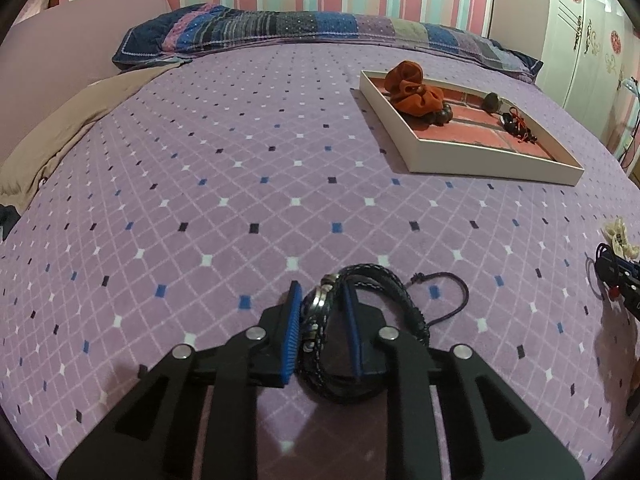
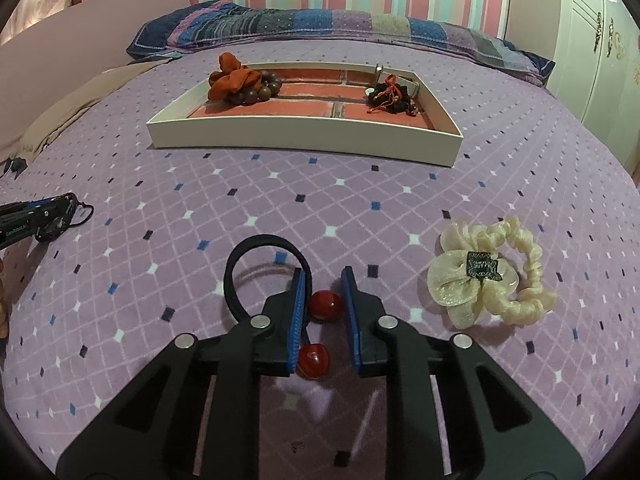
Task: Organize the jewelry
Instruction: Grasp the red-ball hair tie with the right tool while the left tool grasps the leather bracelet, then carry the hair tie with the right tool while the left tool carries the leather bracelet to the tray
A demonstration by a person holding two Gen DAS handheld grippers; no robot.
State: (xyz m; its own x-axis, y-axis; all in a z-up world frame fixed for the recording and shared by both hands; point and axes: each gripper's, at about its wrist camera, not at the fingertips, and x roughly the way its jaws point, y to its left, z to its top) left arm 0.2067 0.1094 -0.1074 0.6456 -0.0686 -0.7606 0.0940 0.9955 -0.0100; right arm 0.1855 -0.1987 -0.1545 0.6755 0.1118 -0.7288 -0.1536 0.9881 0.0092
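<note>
From your left wrist camera, your left gripper [image 1: 320,300] sits at 6 o'clock, low over a bed [image 1: 224,184] covered in a purple diamond-patterned blanket. Its jaws are clenched on a black braided bracelet [image 1: 376,280] with a metal piece, one blue pad on each side of the band. The bracelet's loop and a thin black cord spill out toward 3 o'clock of the pads and rest on the blanket. At 1 o'clock, well apart, a shallow white tray [image 1: 492,162] with a brick-patterned floor lies on the bed. Inside it, an orange scrunchie [image 1: 408,88] lies against dark wooden beads [image 1: 440,114] at the far end, and a dark tangle with red thread [image 1: 516,124] lies farther right. At 3 o'clock, near the frame edge, your right gripper [image 1: 616,268] shows only partly, beside a cream scrunchie [image 1: 618,236].

From your right wrist camera, your right gripper [image 2: 324,292] is at 6 o'clock with its jaws released, standing apart around a black hair tie [image 2: 240,264] carrying two red balls [image 2: 326,306]. One ball lies between the pads; the other is nearer the camera, beside the left pad. The tie's loop curls out toward 10 o'clock. The cream scrunchie [image 2: 496,276] lies at 3 o'clock, near the gripper but apart from it. The tray [image 2: 304,136] is at 12 o'clock. Your left gripper [image 2: 36,216] enters at 9 o'clock.
</note>
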